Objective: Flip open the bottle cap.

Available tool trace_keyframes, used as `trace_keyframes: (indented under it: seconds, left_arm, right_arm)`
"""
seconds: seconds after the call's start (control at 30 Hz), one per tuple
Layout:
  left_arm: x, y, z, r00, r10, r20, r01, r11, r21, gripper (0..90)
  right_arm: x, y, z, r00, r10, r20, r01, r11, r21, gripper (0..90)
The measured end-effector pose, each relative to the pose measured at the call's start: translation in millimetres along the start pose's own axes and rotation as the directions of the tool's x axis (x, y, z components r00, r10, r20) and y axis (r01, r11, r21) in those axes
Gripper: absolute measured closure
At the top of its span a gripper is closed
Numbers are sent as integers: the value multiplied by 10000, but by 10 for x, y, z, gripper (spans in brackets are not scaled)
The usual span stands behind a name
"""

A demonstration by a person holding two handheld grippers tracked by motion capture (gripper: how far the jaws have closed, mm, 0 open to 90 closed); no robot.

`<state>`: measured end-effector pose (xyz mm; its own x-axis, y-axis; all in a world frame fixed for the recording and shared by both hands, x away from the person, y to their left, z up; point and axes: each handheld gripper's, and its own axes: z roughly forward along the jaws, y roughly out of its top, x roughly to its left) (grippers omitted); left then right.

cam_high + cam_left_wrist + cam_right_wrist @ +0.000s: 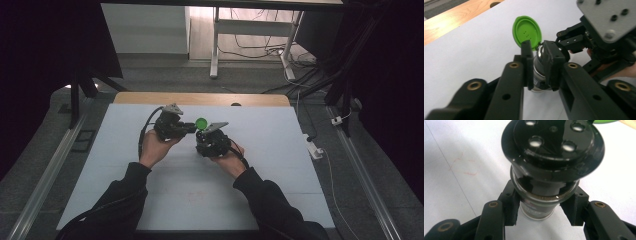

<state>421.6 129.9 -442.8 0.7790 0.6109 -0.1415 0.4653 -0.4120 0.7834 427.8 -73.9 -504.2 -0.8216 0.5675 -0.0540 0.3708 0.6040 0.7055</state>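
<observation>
Left gripper (537, 65) clamped on a small shaker jar (539, 72), green flip lid (527, 31) swung open beyond the tips. Right gripper (541, 211) closed against the same jar's glass neck, just below its black perforated cap (552, 145). Below both, white worktop (280, 150); beyond, wooden edge (200, 98), grey floor, cables.

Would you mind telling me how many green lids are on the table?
1. The green lid stands flipped open on the bottle held between the two grippers, mid-table. No others visible.
</observation>
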Motion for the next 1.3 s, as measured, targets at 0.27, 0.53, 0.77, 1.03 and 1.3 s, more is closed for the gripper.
trace_keyframes:
  seconds: [0.27, 0.53, 0.77, 1.03, 1.3]
  left_arm:
    - [-58, -32, -71, 9998, 182, -124, -181, 9998, 102, 646]
    - [-116, -97, -162, 9996, 280, -81, -278, 9994, 215, 517]
    - [-194, -165, -221, 9994, 340, -65, -338, 9990, 307, 410]
    - [-271, -302, -276, 9997, 222, -113, -213, 9969, 760, 271]
    - [-339, -425, -400, 9993, -252, 265, 235, 9977, 631, 182]
  right_arm:
    - [-5, 15, -40, 9993, 359, -70, -360, 9992, -173, 403]
    - [11, 12, -108, 9972, 704, -233, -712, 9969, -329, 347]
    - [45, 3, -199, 9958, 850, -332, -862, 9957, -353, 291]
    - [91, -12, -285, 9953, 809, -541, -827, 9961, -322, 213]
    - [151, -40, -443, 9928, 756, -925, -792, 9962, -360, 125]
